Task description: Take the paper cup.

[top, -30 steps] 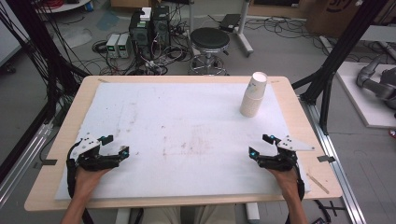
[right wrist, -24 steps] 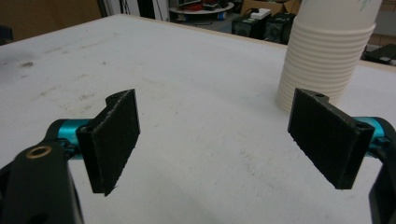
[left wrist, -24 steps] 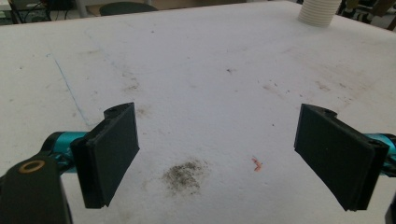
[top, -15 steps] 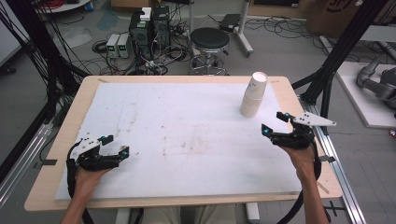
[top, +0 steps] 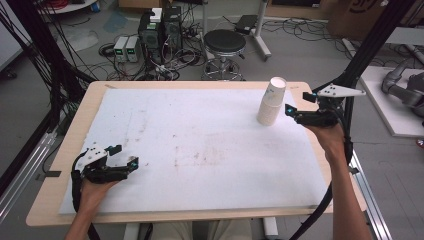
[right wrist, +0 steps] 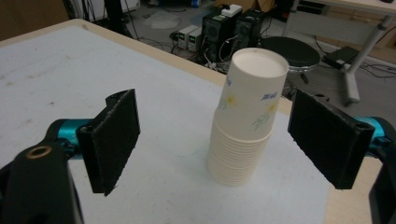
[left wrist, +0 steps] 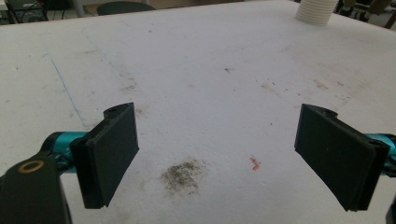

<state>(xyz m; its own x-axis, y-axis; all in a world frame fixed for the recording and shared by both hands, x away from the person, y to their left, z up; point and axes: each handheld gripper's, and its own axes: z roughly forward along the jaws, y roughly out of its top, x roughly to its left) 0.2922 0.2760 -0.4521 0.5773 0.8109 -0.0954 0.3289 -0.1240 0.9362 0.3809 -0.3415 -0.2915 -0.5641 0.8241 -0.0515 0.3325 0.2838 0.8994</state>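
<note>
Left gripper point(top: 127, 161) low at about 8 o'clock of the table, resting near the front edge, flat black jaws wide apart, nothing between them. Under it a white padded mat point(top: 200, 150), matte, scuffed, grey smudges and a small red mark mid-surface. The mat covers a pale wooden table point(top: 62, 165) with rounded corners. Right gripper point(top: 295, 112) lifted at about 2 o'clock, jaws spread, empty, pointing at the stack of paper cups point(top: 271, 101) just beside it, not touching. Stack stands upside down on the mat, tapered, white with small flower prints, ribbed rims bunched at its base. Beyond the table at 12 o'clock: grey floor, black round stool point(top: 226, 42), computer towers point(top: 160, 30), tangled cables
</note>
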